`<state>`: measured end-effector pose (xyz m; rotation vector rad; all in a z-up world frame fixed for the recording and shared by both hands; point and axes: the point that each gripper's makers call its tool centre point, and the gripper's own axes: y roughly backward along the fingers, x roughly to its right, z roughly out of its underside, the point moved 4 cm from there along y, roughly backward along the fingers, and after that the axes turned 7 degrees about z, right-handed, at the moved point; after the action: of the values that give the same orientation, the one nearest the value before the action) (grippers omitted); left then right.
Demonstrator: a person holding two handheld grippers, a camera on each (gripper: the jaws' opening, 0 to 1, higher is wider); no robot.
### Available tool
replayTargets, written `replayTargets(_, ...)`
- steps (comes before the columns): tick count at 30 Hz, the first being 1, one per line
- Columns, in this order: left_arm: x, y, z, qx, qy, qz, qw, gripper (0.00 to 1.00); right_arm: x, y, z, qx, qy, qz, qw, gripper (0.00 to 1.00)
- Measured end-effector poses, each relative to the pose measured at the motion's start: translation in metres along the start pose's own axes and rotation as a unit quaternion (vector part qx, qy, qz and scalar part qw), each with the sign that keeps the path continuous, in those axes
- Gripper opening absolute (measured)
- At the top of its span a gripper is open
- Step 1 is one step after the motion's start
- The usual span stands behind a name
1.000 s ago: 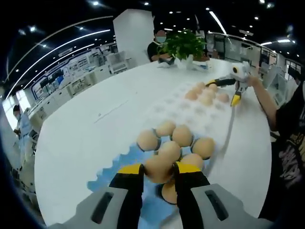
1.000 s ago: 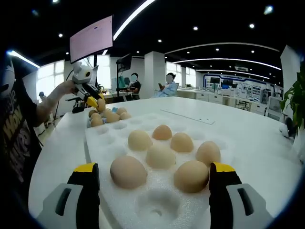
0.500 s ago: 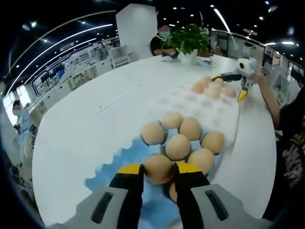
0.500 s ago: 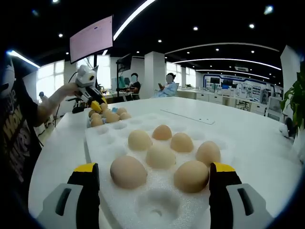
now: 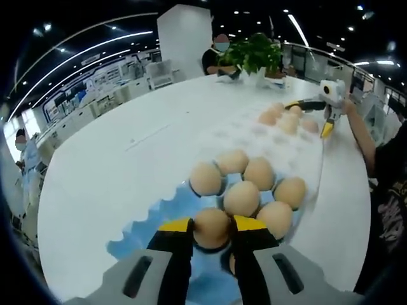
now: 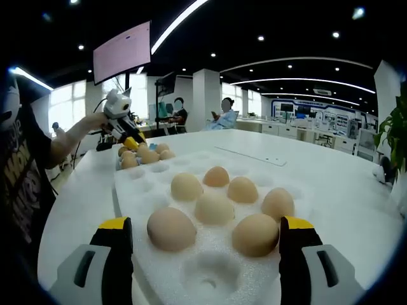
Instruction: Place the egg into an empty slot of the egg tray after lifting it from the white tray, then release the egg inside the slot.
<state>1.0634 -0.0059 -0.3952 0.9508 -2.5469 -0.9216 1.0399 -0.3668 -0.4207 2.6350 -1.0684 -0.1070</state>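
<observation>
Setting: large open-plan office, dark ceiling with strip lights and downlights; a broad round white table (image 5: 121, 171) carries everything. A potted plant (image 5: 254, 54) stands at the table's far side in the left gripper view, with a seated person (image 5: 219, 54) behind it.

Left gripper (image 5: 211, 230): yellow-tipped jaws closed on an egg (image 5: 212, 227), gripped between the two tips. The egg sits above a blue scalloped tray (image 5: 152, 219) (the task calls it white; in this view it reads blue). Five more eggs (image 5: 245, 187) are clustered in that tray just beyond the held one. In the right gripper view this gripper appears far off at upper left, held by a hand (image 6: 86, 124) over the same cluster.

White foam egg tray (image 6: 210, 273): lies beyond the blue tray, extending toward the right gripper. In the right gripper view it holds six eggs (image 6: 216, 206) in its middle slots; the dimple nearest the camera, between the jaws, has no egg, as do the slots along the left edge.

Right gripper (image 6: 206, 244): jaws spread wide, one on either side of the foam tray's near end, gripping nothing. From the left gripper view it shows at the foam tray's far end, beside the six eggs.
</observation>
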Motion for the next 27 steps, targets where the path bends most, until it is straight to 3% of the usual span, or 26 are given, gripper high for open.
replayTargets(7,0.001,0.004,-0.006,0.012,-0.001,-0.002,0.9999,0.25,-0.002,0.000,0.000,0.000,0.000,0.000,1.0000,1.00)
replayTargets(20,0.015,0.004,-0.021,0.031,-0.004,0.024,0.9992,0.29,-0.004,0.000,-0.001,0.000,0.000,0.000,1.0000,1.00)
replayTargets(27,0.026,-0.005,-0.025,0.023,-0.015,0.042,0.9987,0.34,-0.005,0.000,-0.001,0.000,0.000,0.000,1.0000,1.00)
